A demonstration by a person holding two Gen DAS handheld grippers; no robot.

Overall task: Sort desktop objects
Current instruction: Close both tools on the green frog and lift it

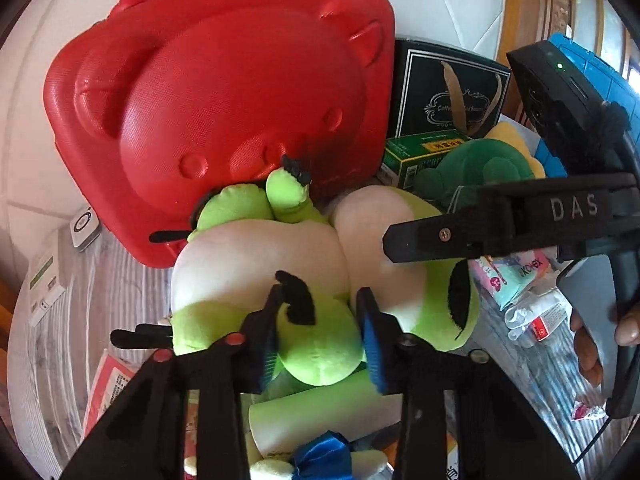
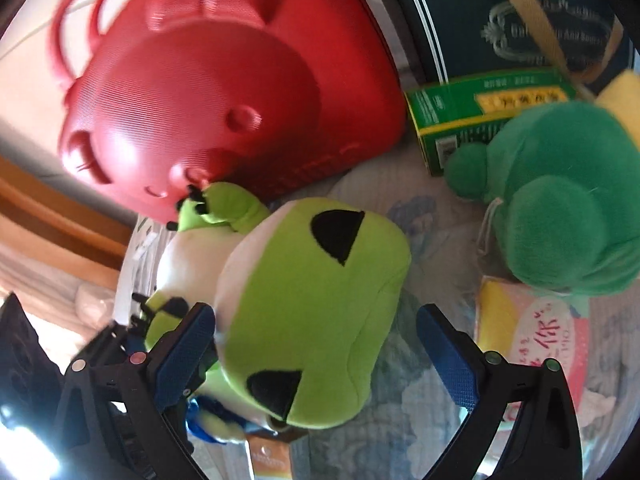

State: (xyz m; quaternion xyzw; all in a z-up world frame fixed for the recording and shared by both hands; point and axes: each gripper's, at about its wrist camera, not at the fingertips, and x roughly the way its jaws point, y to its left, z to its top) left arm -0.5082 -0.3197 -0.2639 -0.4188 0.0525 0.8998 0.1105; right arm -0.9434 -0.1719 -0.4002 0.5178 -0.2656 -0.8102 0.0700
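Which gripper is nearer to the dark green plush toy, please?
Right. The right gripper is open around the lime plush, just beside the dark green plush toy; the left gripper pinches the lime plush farther off.

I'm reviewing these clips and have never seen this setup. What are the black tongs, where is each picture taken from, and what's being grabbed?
There is no robot here: a person holds a two-finger clamp in each hand, and each clamp carries a wide-angle camera looking along its fingers.

In the left camera's picture, the left gripper is squeezing a rounded lime-green part of the green and white plush toy. The right gripper reaches in from the side.

In the right camera's picture, the right gripper stands open around the toy's head, not yet clamped.

Around it lie a red bear-face case, a dark gift bag, a green box and a dark green plush.
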